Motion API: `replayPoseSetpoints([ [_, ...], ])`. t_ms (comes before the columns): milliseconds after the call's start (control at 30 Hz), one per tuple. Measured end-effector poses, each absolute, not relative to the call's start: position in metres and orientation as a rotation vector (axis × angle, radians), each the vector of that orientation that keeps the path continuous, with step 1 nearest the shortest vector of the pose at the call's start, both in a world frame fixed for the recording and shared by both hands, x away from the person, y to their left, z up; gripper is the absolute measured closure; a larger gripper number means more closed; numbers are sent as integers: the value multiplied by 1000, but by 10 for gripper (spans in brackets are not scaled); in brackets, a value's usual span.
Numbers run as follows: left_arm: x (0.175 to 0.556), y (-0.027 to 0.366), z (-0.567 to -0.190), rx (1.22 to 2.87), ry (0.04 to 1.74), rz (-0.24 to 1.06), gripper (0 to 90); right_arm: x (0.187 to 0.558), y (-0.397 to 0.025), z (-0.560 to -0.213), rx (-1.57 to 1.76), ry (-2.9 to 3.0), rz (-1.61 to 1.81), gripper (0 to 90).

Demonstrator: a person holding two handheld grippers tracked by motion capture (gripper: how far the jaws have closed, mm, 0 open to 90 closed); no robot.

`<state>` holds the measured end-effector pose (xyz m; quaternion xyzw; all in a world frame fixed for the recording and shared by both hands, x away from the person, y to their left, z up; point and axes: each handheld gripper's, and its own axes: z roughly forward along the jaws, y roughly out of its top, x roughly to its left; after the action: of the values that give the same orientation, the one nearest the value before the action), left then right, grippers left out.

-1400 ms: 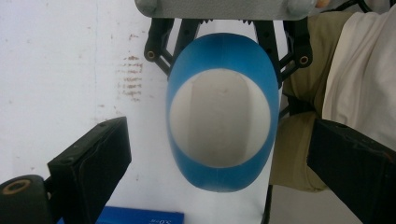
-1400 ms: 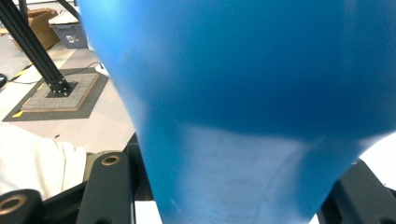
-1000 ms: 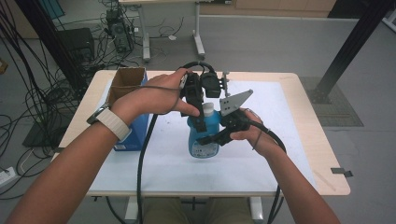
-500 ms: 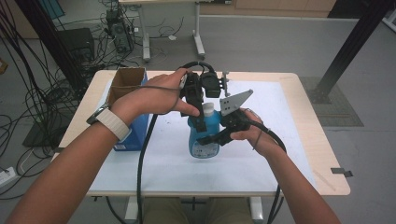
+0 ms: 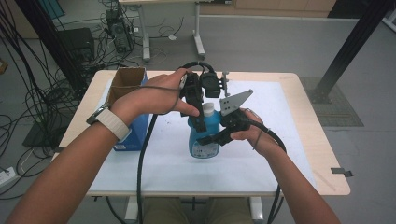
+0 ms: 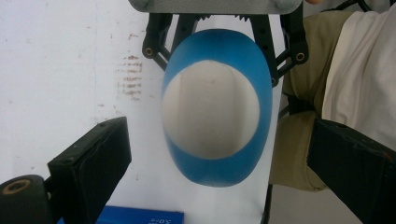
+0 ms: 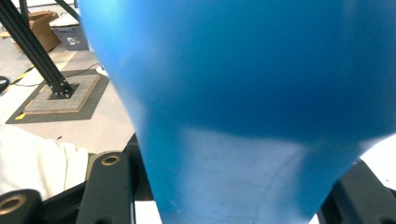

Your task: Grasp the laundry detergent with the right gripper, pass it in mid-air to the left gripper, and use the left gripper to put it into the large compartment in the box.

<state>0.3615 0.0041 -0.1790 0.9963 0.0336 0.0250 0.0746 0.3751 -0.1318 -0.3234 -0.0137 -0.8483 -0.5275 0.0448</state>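
A blue bottle (image 5: 206, 136) with a white cap (image 5: 208, 108) stands upright on the white sheet in the middle of the table. My right gripper (image 5: 211, 138) comes in from the right and is shut on the bottle's lower body; in the right gripper view the blue wall (image 7: 243, 93) sits pressed between both jaws. My left gripper (image 5: 200, 114) hangs over the bottle, pointing down. The left gripper view looks straight down on the cap (image 6: 210, 112), with my left gripper (image 6: 219, 144) open and its jaws wide apart on either side of the bottle's top.
An open cardboard box (image 5: 126, 80) stands at the table's back left, with a blue carton (image 5: 136, 133) in front of it. The white sheet (image 5: 285, 135) covers most of the tabletop. Cables trail from both grippers toward the front edge.
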Motion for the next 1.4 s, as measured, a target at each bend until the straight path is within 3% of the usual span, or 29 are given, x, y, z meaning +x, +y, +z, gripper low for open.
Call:
replayPoseSetpoints([
  [1400, 361, 4, -179, 2992, 100, 74, 69, 375, -131, -325, -41, -2599, -1600, 436],
])
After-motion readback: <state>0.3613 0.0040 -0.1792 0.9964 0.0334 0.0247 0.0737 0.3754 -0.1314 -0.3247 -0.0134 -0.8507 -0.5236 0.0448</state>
